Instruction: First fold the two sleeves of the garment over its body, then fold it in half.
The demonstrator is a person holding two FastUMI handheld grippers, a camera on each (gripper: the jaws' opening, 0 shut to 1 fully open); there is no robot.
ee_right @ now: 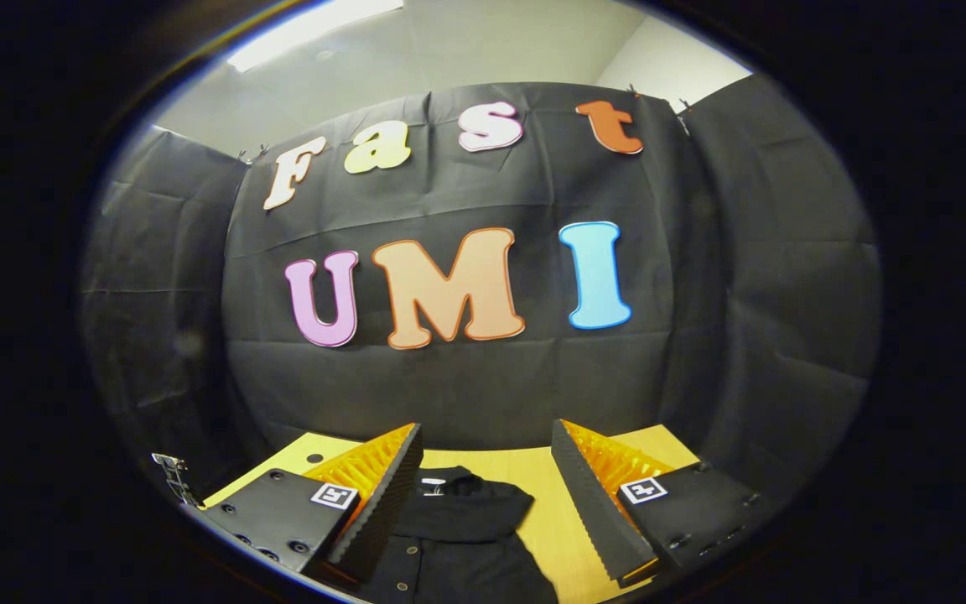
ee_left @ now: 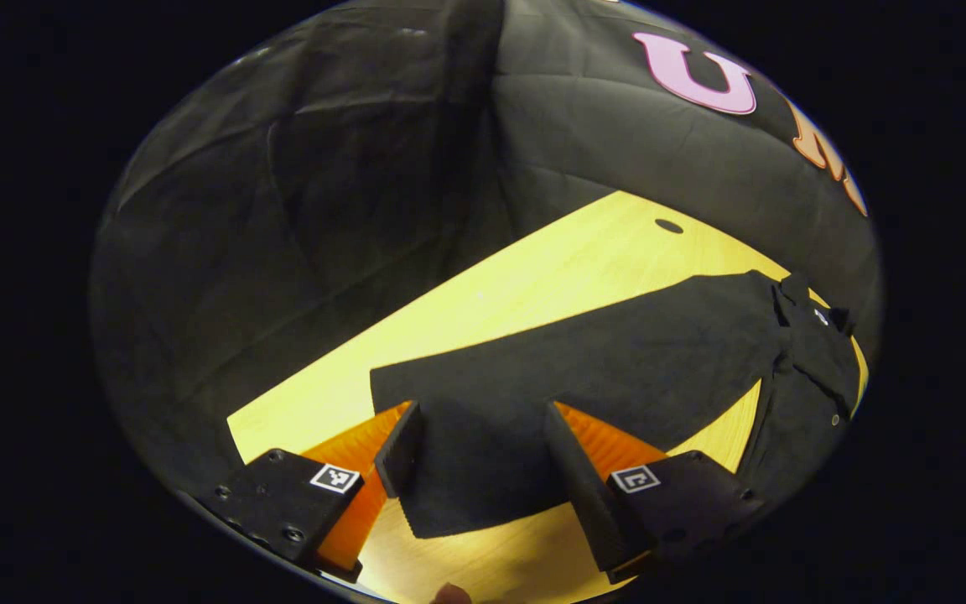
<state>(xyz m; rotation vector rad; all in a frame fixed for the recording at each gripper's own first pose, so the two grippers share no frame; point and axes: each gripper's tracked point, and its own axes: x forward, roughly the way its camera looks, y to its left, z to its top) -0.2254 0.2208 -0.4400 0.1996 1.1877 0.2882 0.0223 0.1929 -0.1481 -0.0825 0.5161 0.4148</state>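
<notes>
Black garment (ee_left: 617,369) lies spread flat on the yellow desk (ee_left: 533,277). In the left gripper view one sleeve (ee_left: 466,436) runs out from the body toward me, and its cuff end sits directly under my left gripper (ee_left: 483,453). The collar (ee_left: 818,323) is at the far end of the garment from that cuff. My left fingers stand wide apart, straddling the sleeve and holding nothing; I cannot tell whether their tips touch the cloth.

In the right gripper view my right gripper (ee_right: 487,495) hangs above the collar end of the garment (ee_right: 458,537). Fingers equally wide, empty, pointed more at the booth wall than down at the desk. The button placket (ee_right: 403,566) is just below them.

Judgement: no sleeve folded yet; the left sleeve is the step in hand.

Risks from here:
- Closing on the cuff with the fingers this far apart may bunch the cloth or catch only the top layer, so the sleeve slips out in mid-carry.
- Pressing too low may pinch against the desk and drag the whole garment out of square.
- Right fingers are high and unengaged; with nothing pinning the body, pulling the sleeve across could shift the collar end.
- Black on black: the sleeve edge is hard to see against the body, so a crooked fold is likely.
</notes>
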